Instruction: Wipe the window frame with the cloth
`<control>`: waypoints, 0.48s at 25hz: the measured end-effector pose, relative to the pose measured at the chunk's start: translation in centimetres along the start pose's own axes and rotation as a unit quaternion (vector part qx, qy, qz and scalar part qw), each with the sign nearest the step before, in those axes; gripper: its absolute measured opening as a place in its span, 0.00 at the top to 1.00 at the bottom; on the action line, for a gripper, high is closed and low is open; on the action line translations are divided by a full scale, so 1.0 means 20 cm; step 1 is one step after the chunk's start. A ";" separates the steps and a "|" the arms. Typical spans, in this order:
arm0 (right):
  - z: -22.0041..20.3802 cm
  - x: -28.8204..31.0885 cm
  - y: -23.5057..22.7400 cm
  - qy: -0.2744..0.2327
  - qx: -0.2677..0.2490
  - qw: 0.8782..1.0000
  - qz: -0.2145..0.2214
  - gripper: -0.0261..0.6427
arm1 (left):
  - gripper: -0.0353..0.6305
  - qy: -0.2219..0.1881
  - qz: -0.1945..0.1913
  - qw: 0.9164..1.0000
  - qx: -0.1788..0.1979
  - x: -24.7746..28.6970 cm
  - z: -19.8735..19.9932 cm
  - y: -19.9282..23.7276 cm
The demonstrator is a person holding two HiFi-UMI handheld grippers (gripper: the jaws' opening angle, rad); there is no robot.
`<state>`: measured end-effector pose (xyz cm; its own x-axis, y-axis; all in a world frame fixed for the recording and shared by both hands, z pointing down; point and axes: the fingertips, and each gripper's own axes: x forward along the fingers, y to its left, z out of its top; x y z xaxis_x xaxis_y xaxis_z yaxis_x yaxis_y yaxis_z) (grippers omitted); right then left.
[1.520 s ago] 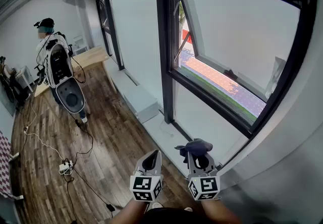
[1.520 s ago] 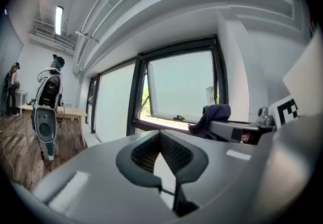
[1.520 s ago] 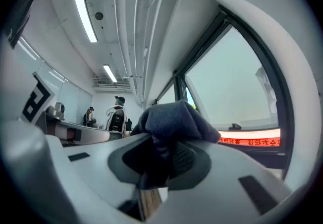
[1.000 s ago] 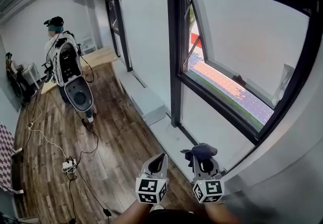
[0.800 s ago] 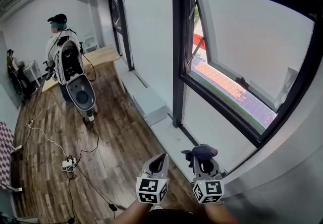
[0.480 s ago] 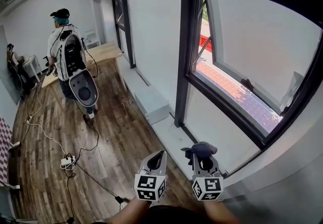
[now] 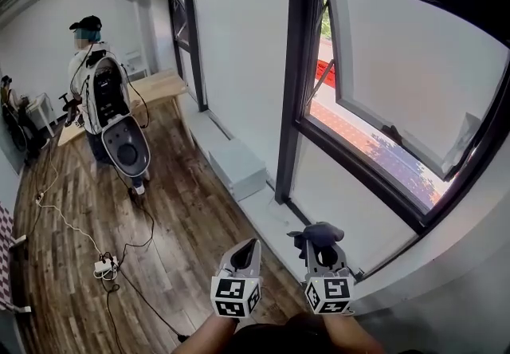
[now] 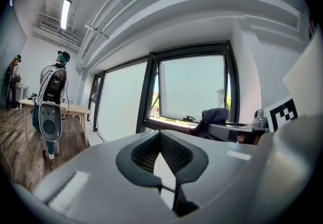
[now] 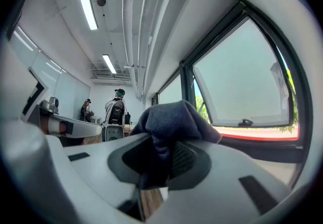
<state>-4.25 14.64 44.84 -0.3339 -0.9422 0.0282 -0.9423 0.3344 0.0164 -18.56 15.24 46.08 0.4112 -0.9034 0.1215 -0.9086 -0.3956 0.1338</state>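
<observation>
A dark blue cloth (image 7: 317,231) is bunched in my right gripper (image 7: 320,242), which is shut on it low in the head view, below the window. In the right gripper view the cloth (image 9: 170,119) drapes over the right gripper (image 9: 159,153) and hides its fingertips. The black window frame (image 7: 296,105) rises ahead and to the right, its sash tilted open outward. The cloth is apart from the frame. My left gripper (image 7: 247,252) is beside the right one, shut with nothing between its pads. From the left gripper (image 8: 160,136) I see the cloth (image 8: 212,117) and the frame (image 8: 147,94).
A person (image 7: 100,97) wearing a backpack rig stands at the back left by a wooden table (image 7: 151,88). Cables and a power strip (image 7: 103,266) lie on the wood floor. A low white ledge (image 7: 236,166) runs along the wall under the windows. A handle (image 7: 390,134) sits on the open sash.
The head view has swung a little, so the window sits further right and nearer. The person at the back has shifted. Both grippers keep their places and their grip.
</observation>
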 end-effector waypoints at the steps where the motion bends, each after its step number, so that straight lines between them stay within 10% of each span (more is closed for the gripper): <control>1: 0.00 0.01 0.00 0.001 -0.001 1.000 -0.001 0.84 | 0.93 0.001 -0.001 1.000 0.000 0.01 0.00 0.01; 12: -0.06 0.25 -0.11 0.006 0.012 1.000 -0.019 0.84 | 0.93 0.011 -0.005 1.000 0.013 0.20 0.01 0.13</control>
<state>-3.77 9.26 46.17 -0.2977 -0.9538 0.0405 -0.9546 0.2977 -0.0065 -19.20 10.51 46.78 0.4215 -0.8957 0.1415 -0.9060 -0.4091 0.1091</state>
